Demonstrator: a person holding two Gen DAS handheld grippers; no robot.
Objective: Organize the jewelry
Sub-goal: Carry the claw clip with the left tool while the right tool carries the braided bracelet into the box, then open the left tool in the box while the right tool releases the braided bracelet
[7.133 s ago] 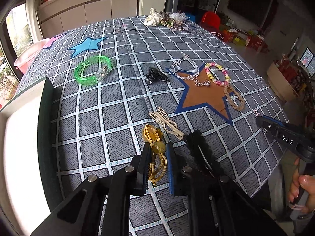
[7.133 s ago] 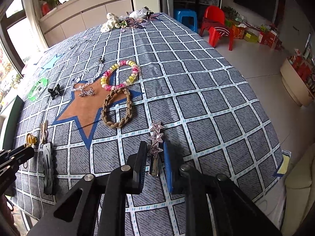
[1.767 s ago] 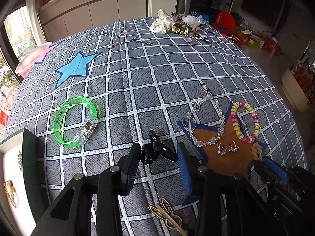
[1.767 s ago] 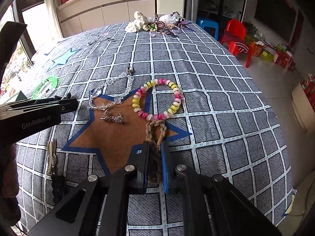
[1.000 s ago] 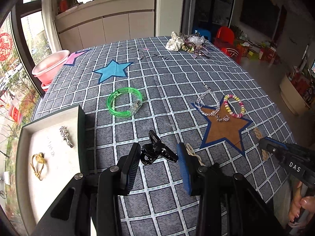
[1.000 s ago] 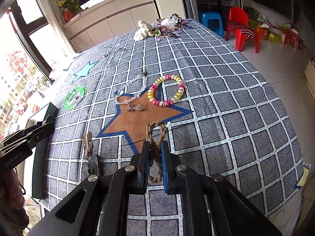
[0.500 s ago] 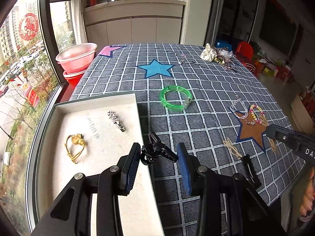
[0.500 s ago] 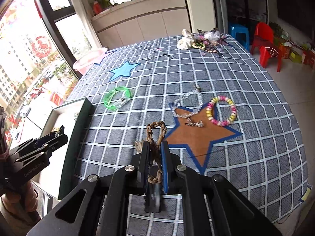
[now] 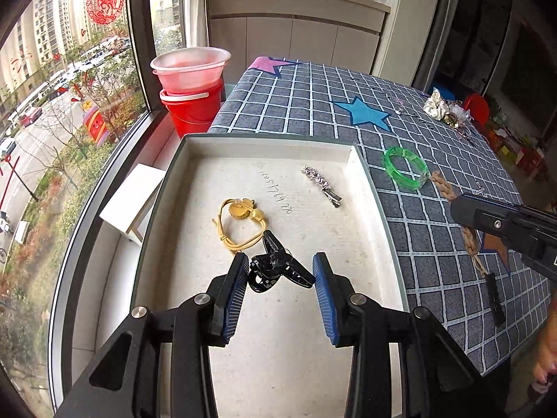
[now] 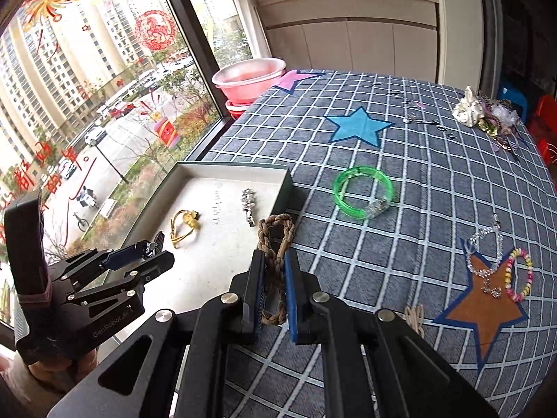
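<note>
While the left gripper (image 9: 280,273) hangs over the near half of the open tray (image 9: 374,188), its jaws stand partly apart, clamped on one black claw hair clip (image 9: 276,268). The right gripper (image 10: 273,287) has its jaws almost closed on one braided brown rope bracelet (image 10: 275,233), held just above the tray's right edge.

Two pieces lie inside the tray: one yellow cord bracelet (image 9: 240,224) mid-floor and one silver hair clip (image 9: 322,186) toward the far right corner.

On the checked tablecloth (image 10: 435,181) lie one green bangle (image 10: 363,193) near the tray's far right corner, and one crystal bracelet (image 10: 485,254) and one bead bracelet (image 10: 518,275) on the brown star near the right edge. One beige hair tie (image 10: 414,317) is half hidden behind the right gripper's arm. The heap at the far right corner is too tangled to count.
</note>
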